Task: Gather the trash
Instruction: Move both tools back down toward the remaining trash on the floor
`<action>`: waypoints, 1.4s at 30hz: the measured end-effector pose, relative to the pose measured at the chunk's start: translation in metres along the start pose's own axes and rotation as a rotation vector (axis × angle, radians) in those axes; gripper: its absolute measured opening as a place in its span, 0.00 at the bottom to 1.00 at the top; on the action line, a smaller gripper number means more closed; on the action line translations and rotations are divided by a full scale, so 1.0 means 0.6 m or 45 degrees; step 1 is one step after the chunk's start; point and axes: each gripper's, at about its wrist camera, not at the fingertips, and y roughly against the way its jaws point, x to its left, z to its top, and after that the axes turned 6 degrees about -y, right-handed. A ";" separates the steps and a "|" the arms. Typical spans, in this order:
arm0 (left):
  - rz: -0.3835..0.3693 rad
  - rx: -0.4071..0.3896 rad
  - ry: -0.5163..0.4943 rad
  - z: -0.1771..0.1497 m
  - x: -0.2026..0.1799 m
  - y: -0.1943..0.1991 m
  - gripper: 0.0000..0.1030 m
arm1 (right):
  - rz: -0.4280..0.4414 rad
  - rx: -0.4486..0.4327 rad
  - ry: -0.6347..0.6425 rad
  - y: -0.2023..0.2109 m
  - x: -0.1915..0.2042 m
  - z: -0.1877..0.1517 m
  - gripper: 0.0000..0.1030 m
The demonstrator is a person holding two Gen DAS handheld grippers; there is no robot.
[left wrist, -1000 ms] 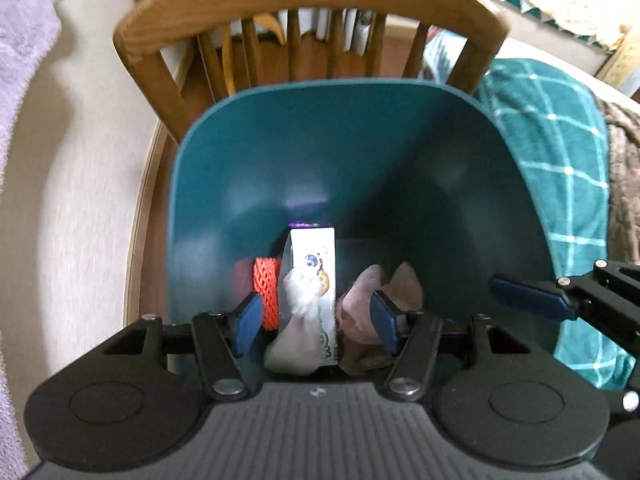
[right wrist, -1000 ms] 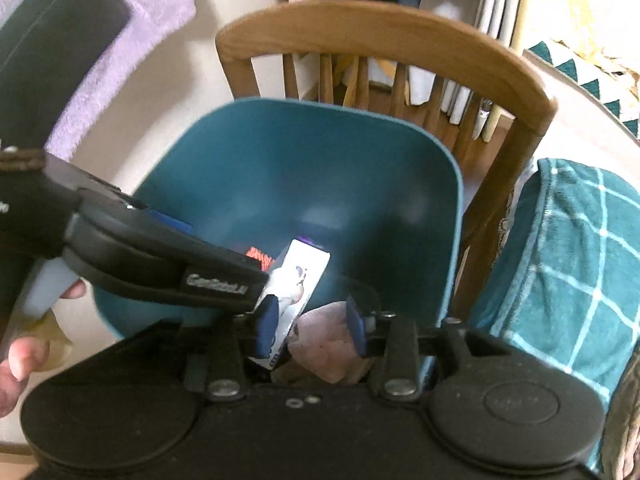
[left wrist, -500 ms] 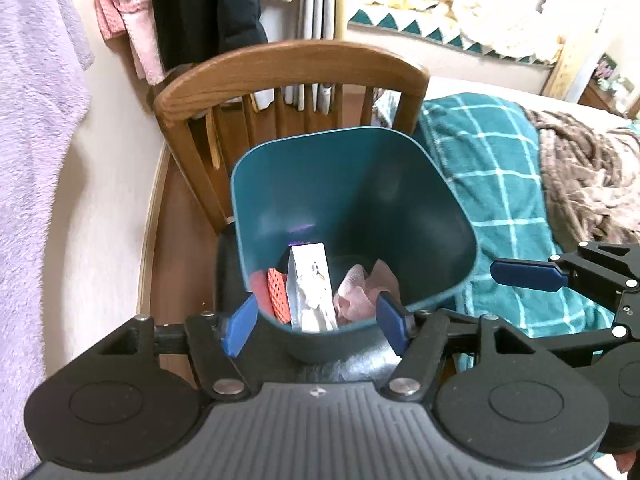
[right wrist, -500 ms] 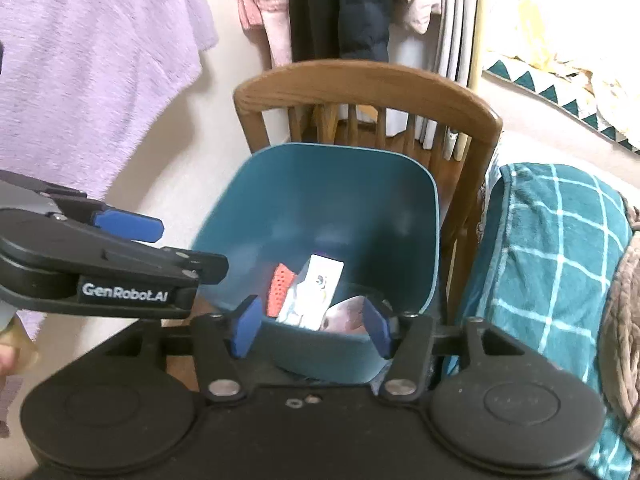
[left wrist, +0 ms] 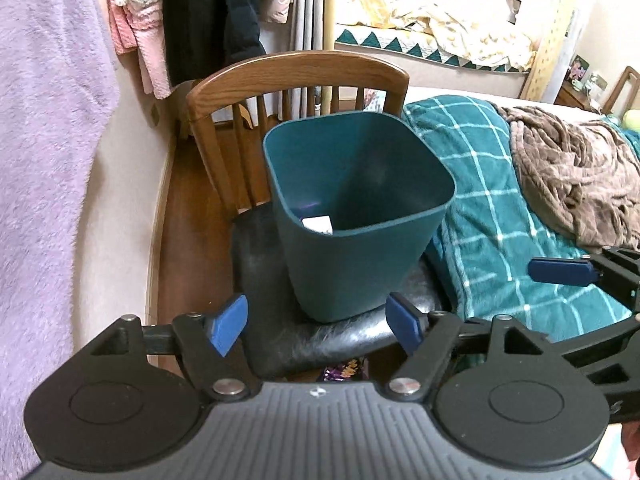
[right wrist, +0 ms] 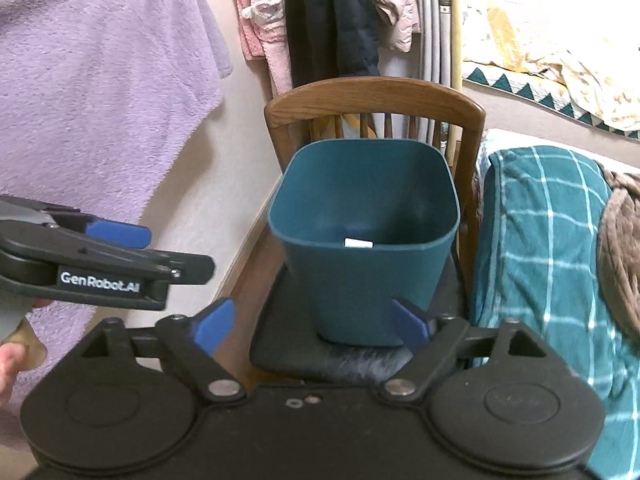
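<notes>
Standing on the black seat cushion of a wooden chair, the teal trash bin hides nearly all its contents behind its near wall; only the white top edge of a carton shows above the rim. Short of the bin, the left gripper and right gripper hang with nothing between their fingers, jaws spread and just opening wider. Beside the chair, a teal checked blanket runs out of frame.
</notes>
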 end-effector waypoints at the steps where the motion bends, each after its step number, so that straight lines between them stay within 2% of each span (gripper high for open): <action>1: 0.001 -0.004 -0.003 -0.013 0.002 0.004 0.74 | 0.000 -0.002 -0.011 0.004 0.001 -0.011 0.88; 3: 0.014 -0.003 -0.008 -0.040 0.003 0.007 0.78 | -0.004 -0.003 -0.027 0.010 0.000 -0.034 0.89; 6: 0.014 -0.002 -0.004 -0.079 0.005 0.003 0.79 | -0.015 0.007 -0.047 0.011 -0.003 -0.070 0.95; 12: -0.026 0.096 0.060 -0.160 0.001 -0.061 0.81 | -0.040 0.089 -0.058 -0.029 -0.033 -0.141 0.99; 21: -0.041 0.281 0.165 -0.311 -0.048 -0.248 0.81 | -0.040 0.318 -0.050 -0.181 -0.121 -0.270 0.99; 26: -0.064 0.446 0.278 -0.425 -0.069 -0.377 0.81 | -0.067 0.440 -0.057 -0.287 -0.183 -0.367 0.99; 30: -0.100 0.567 0.314 -0.520 -0.084 -0.479 0.81 | -0.088 0.551 -0.083 -0.376 -0.230 -0.451 0.98; 34: -0.082 0.623 0.255 -0.606 -0.100 -0.568 0.81 | -0.104 0.633 -0.113 -0.466 -0.274 -0.539 0.96; 37: -0.079 0.657 0.140 -0.665 -0.120 -0.633 0.81 | -0.126 0.672 -0.101 -0.528 -0.299 -0.596 0.96; 42: -0.127 0.701 -0.004 -0.747 -0.136 -0.720 0.81 | -0.158 0.725 -0.101 -0.632 -0.335 -0.678 0.93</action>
